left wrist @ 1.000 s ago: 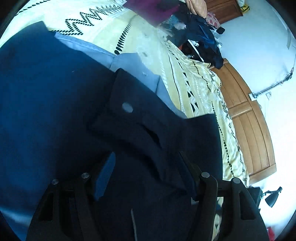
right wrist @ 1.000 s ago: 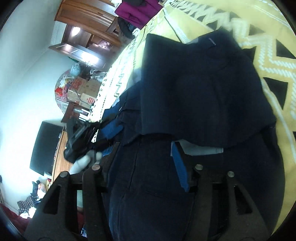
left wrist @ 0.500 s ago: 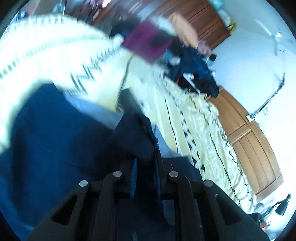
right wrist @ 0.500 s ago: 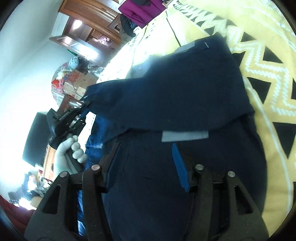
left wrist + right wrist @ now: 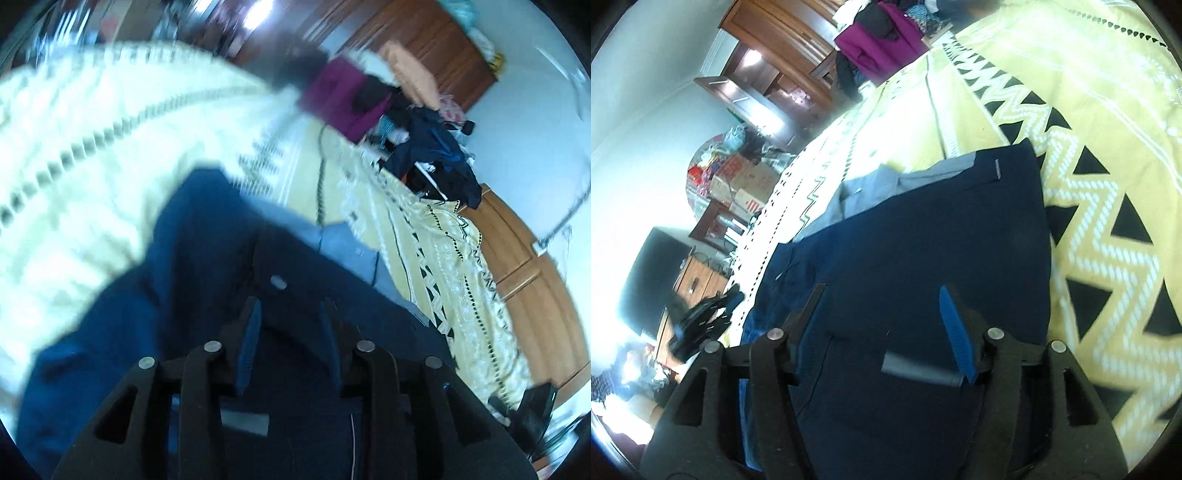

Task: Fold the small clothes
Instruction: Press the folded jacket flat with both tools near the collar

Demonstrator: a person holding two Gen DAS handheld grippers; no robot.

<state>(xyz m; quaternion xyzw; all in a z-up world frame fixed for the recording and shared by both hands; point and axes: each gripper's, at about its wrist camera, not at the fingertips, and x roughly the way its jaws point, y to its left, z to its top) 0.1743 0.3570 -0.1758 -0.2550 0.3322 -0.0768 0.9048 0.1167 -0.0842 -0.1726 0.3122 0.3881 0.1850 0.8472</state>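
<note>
Navy cloth, a small pair of trousers (image 5: 923, 236), lay on the yellow patterned bed (image 5: 1108, 155). The left gripper (image 5: 290, 325) had its jaws partly apart around a raised waistband fold; the right gripper (image 5: 882, 314) stood wide open over the fabric. A good fold would need the edges aligned and flattened. Beyond lay a maroon garment (image 5: 882, 40).

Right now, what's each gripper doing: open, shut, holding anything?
Left gripper: partly open, navy garment between the jaws, not pinched.
Right gripper: wide open, holding nothing, over the garment.
</note>
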